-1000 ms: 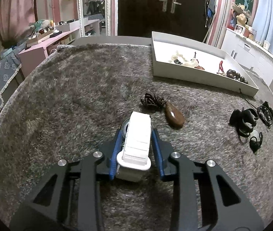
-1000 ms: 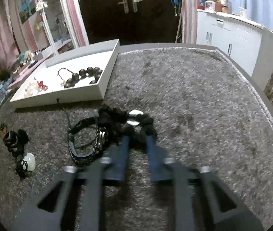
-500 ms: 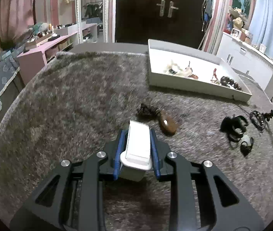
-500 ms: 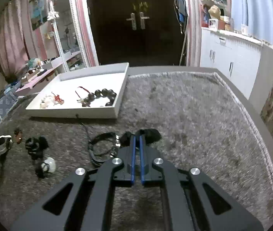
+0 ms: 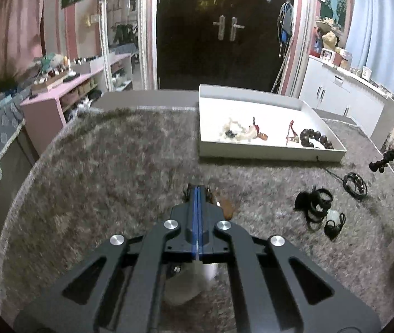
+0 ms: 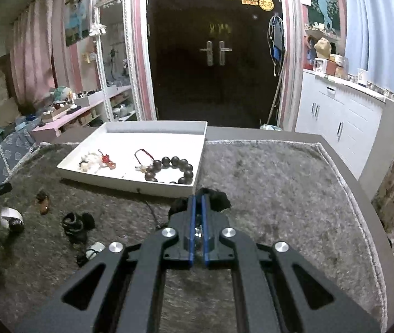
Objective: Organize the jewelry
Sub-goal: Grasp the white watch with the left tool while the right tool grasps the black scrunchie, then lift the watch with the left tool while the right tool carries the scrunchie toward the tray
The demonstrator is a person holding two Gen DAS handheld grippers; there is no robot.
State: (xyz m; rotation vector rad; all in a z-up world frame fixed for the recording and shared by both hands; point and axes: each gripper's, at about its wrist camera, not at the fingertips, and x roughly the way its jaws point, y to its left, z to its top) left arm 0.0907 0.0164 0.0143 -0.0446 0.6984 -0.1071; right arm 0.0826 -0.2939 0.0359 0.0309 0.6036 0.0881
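A: Jewelry [image 5: 238, 133], left view: where?
B: Some lies in the white tray [image 5: 252, 154] at the rug's [image 5: 113, 166] far side, a dark bead bracelet [image 5: 316, 138] among it; a brown pendant [image 5: 227, 206] sits on the rug just beside the fingertips; black rings [image 5: 315, 205] lie well to the right.
A: And the left gripper [image 5: 198, 191]?
B: Its jaws have just been closing; blue pads meet, nothing between them; a pale blurred thing [image 5: 194, 283] shows beneath the fingers.
A: Right view?
B: The right gripper [image 6: 198, 198] is pinched narrow on a black cord piece [image 6: 216, 198], raised above the rug just before the tray's near wall; the bead bracelet lies in the tray's near right corner.
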